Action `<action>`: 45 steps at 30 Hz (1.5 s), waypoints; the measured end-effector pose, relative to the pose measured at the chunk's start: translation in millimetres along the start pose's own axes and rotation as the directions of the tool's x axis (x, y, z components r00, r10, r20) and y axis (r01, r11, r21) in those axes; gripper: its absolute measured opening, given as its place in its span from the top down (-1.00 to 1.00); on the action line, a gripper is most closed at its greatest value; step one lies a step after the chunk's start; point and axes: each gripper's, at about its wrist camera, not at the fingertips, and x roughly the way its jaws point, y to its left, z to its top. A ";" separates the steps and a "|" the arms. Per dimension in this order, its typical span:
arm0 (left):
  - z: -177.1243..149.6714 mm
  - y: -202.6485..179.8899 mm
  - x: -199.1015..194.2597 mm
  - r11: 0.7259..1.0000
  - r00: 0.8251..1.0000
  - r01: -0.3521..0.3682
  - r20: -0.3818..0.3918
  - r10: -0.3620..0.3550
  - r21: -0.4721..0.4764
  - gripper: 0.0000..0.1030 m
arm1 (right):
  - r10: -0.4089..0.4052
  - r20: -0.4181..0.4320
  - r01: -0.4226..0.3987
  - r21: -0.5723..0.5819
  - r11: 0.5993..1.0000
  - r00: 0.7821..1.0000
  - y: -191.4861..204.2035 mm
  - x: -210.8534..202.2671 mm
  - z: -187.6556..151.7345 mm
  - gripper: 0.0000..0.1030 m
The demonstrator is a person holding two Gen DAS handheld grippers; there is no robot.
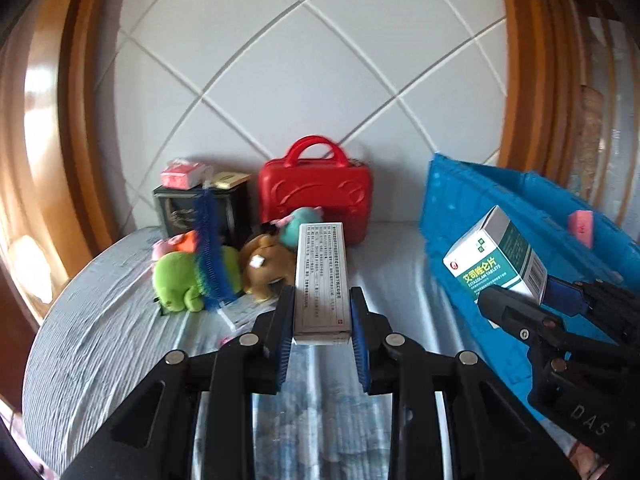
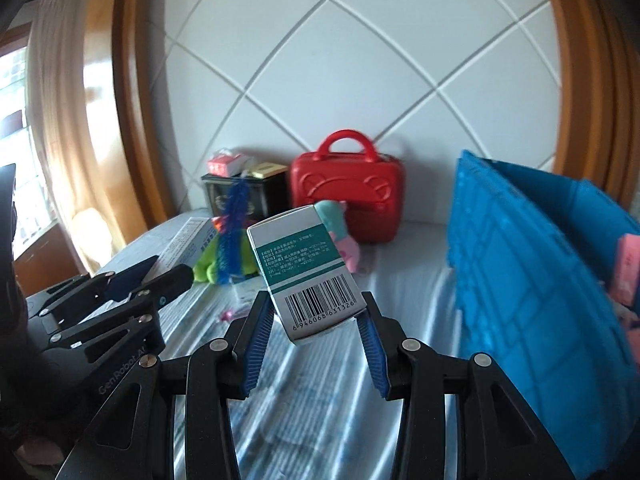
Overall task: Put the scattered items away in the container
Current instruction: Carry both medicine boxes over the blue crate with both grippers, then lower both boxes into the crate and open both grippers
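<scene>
Bed (image 1: 100, 320) carried clutter; left hand-held gripper (image 1: 322, 316) clamped long carton (image 1: 321, 280), right hand-held gripper (image 2: 316, 320) clamped tablet box (image 2: 308, 276), both raised for blue crate (image 2: 520, 280) at right.

Red case (image 1: 315, 196): upright at the quilted white headboard (image 1: 304, 60), straight beyond the jaws.
Black box (image 1: 180, 212): left of the red case, beyond the jaws and to their left.
Curtain (image 2: 52, 120): far left of the jaws, beside the wooden frame (image 2: 132, 92).

Bedroom (padded headboard (image 1: 304, 60), bedsheet (image 1: 100, 320))
</scene>
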 end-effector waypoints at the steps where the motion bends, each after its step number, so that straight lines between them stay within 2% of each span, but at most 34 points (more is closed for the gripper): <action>1: 3.9 -9.4 -5.1 1.000 1.000 0.026 0.008 -0.026 0.007 0.50 | -0.026 0.007 0.026 0.001 1.000 1.000 -5.4 -9.8 0.5 0.18; 5: 20.9 -52.5 -27.6 0.994 0.993 0.095 0.068 -0.099 0.063 0.50 | -0.107 0.055 0.105 0.047 0.993 0.993 -39.2 -44.2 6.7 0.18; 10: 37.1 -120.9 -48.6 0.981 0.979 0.151 0.121 -0.165 0.119 0.50 | -0.192 0.113 0.181 0.102 0.978 0.975 -101.1 -90.9 9.7 0.18; 15: 50.2 -212.0 -51.4 0.969 0.971 0.197 0.110 -0.215 0.149 0.50 | -0.263 0.140 0.250 0.100 0.963 0.955 -178.9 -129.6 12.9 0.18; 18: 61.1 -271.5 -46.2 0.969 0.975 0.203 0.065 -0.214 0.142 0.50 | -0.293 0.139 0.286 0.069 0.956 0.946 -231.6 -139.7 19.5 0.18; 22: 72.8 -345.3 -24.2 0.963 0.972 0.233 -0.045 -0.229 0.136 0.50 | -0.309 0.100 0.309 0.023 0.951 0.946 -301.4 -140.2 23.1 0.18; 24: 73.2 -375.0 -6.2 0.966 0.972 0.223 -0.109 -0.209 0.133 0.50 | -0.309 0.055 0.309 0.006 0.951 0.950 -332.2 -132.6 21.8 0.18; 26: 69.4 -401.7 16.4 0.965 0.960 0.223 -0.202 -0.193 0.137 0.50 | -0.301 -0.003 0.301 -0.003 0.954 0.954 -359.0 -123.4 16.3 0.18; 31: 51.3 -441.0 56.7 0.965 0.924 0.209 -0.354 -0.141 0.160 0.50 | -0.276 -0.161 0.271 -0.054 0.961 0.948 -396.2 -95.5 -8.0 0.18; 33: 44.1 -444.5 68.9 0.965 0.906 0.211 -0.402 -0.133 0.156 0.50 | -0.269 -0.208 0.261 -0.065 0.963 0.941 -404.0 -87.5 -17.1 0.18; 35: 38.1 -444.1 76.7 0.965 0.895 0.212 -0.426 -0.129 0.153 0.50 | -0.260 -0.242 0.250 -0.074 0.966 0.935 -410.3 -79.5 -22.2 0.18; 40: 35.2 -443.9 81.4 0.964 0.884 0.222 -0.448 -0.136 0.144 0.50 | -0.257 -0.271 0.242 -0.088 0.966 0.927 -420.3 -69.8 -26.5 0.18; 45: 37.8 -443.1 81.3 0.967 0.884 0.210 -0.450 -0.125 0.144 0.50 | -0.251 -0.289 0.230 -0.106 0.967 0.924 -422.1 -68.3 -29.8 0.17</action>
